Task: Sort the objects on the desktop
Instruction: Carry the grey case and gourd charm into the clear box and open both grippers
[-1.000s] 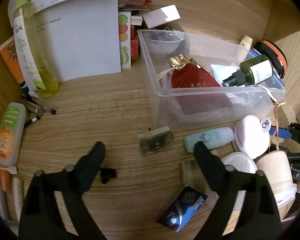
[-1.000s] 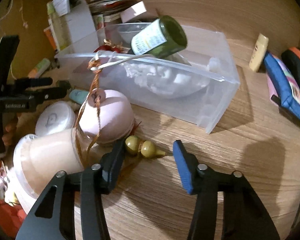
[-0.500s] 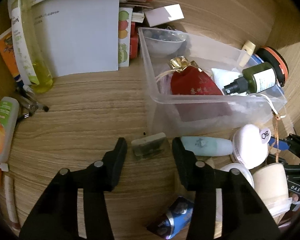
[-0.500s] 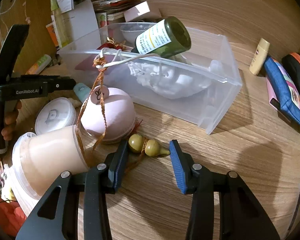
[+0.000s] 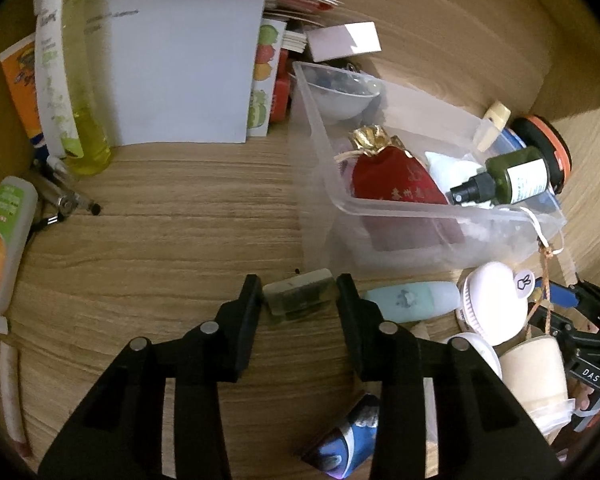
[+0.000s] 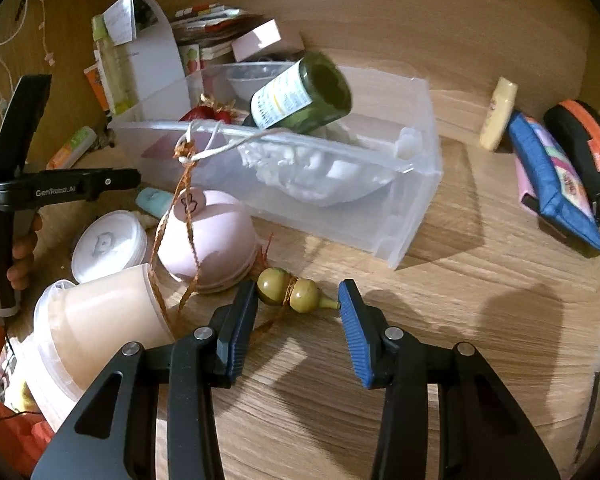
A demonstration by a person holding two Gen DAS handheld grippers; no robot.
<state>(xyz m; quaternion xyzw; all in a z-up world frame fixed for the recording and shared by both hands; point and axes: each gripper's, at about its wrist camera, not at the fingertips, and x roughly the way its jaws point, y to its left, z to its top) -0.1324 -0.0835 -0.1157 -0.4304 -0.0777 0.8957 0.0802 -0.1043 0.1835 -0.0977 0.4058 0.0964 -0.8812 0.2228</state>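
1. The wooden desk (image 5: 160, 240) fills both views; the left wrist camera has drawn nearer to it than a second ago.
2. The clear plastic bin (image 5: 428, 216) lies at 2 o'clock in the left view. It holds a red pouch (image 5: 396, 178) with gold characters too small to read and a dark green spray bottle (image 6: 300, 98) whose label print is unreadable.
3. The left gripper (image 5: 298, 294), which stood wide apart a second ago, is closing. Its pads flank a small greenish block (image 5: 298, 294) lying crosswise at centre, just in front of the bin. The "GenRobot.AI" lettering shows on its body in the right view.
4. The right gripper (image 6: 298, 300) is clamped, as before, on the olive gourd charm (image 6: 292, 290). The charm's long axis runs left to right, tip toward 3 o'clock, and its brown cord (image 6: 188, 208) trails up to the bin.
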